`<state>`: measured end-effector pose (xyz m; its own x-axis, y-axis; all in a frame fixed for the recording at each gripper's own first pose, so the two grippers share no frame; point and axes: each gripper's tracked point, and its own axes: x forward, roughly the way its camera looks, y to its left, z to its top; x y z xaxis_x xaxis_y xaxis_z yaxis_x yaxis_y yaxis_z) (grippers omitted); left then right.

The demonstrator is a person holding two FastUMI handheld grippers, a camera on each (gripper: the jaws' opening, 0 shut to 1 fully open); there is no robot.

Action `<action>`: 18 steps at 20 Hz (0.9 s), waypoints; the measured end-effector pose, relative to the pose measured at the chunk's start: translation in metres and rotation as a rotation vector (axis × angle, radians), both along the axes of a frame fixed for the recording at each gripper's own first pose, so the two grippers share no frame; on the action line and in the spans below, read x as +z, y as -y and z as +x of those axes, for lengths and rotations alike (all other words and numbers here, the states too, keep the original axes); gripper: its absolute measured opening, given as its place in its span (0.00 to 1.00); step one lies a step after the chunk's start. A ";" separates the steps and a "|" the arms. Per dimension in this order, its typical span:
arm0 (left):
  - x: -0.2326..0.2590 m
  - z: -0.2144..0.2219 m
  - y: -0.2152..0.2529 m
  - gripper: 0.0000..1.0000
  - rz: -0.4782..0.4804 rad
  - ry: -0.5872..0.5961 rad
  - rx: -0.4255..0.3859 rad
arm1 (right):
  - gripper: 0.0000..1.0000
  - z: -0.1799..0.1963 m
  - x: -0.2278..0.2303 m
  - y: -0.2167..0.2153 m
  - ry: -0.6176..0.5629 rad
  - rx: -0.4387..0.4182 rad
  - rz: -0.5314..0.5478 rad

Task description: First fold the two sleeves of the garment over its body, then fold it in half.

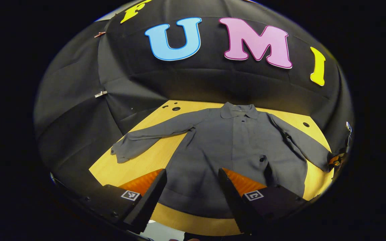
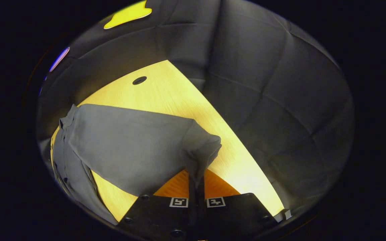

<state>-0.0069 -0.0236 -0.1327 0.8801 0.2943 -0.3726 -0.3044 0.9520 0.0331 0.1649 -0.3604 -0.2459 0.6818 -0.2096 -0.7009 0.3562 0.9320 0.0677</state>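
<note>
Your right gripper [image 2: 196, 187] sits nearest in the right gripper view, its jaws drawn together on the cuff end of the garment's right sleeve [image 2: 136, 147], the cloth bunched up between the fingers. From that pinch the sleeve runs away to the left in a broad, smooth band, lifted clear of the tabletop [image 2: 179, 97] near the jaws and joining the body of the garment at the far left.

Your left gripper [image 1: 193, 187] hangs above the near hem with its jaws wide and nothing between them. Past its fingers, the garment [image 1: 226, 147] lies flat and face up on the yellow tabletop: a dark grey, collared, button-front shirt, collar at the far edge by the booth wall [image 1: 79, 100] and hem towards you. Its left sleeve [image 1: 152, 137] stretches out to the left, cuff slightly crumpled, resting on bare wood. In the left gripper view you can just see the right gripper at the far right edge, at the other cuff.
</note>
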 end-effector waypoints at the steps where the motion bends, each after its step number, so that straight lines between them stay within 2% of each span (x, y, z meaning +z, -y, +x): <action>1: 0.002 0.001 -0.003 0.97 0.000 0.000 -0.001 | 0.05 0.004 0.005 -0.001 0.015 0.000 -0.009; 4: 0.008 0.002 -0.007 0.97 0.004 0.010 -0.015 | 0.05 0.009 0.025 -0.005 0.052 0.042 -0.052; 5: 0.008 0.002 -0.007 0.97 0.003 0.013 -0.023 | 0.00 0.010 0.037 -0.009 0.066 0.061 -0.072; 6: 0.008 0.003 -0.007 0.97 0.000 0.013 -0.032 | 0.05 0.011 0.050 -0.016 0.080 0.079 -0.091; 11: 0.000 0.001 -0.011 0.97 -0.008 0.015 -0.056 | 0.05 0.011 0.096 -0.048 0.140 0.161 -0.135; 18: -0.006 -0.010 -0.032 0.97 -0.038 0.016 -0.035 | 0.05 0.025 0.159 -0.116 0.228 0.266 -0.150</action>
<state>-0.0172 0.0084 -0.1384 0.8956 0.2489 -0.3687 -0.2707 0.9626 -0.0076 0.1902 -0.2442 -0.0871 0.8610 -0.0928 -0.5001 0.0918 0.9954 -0.0266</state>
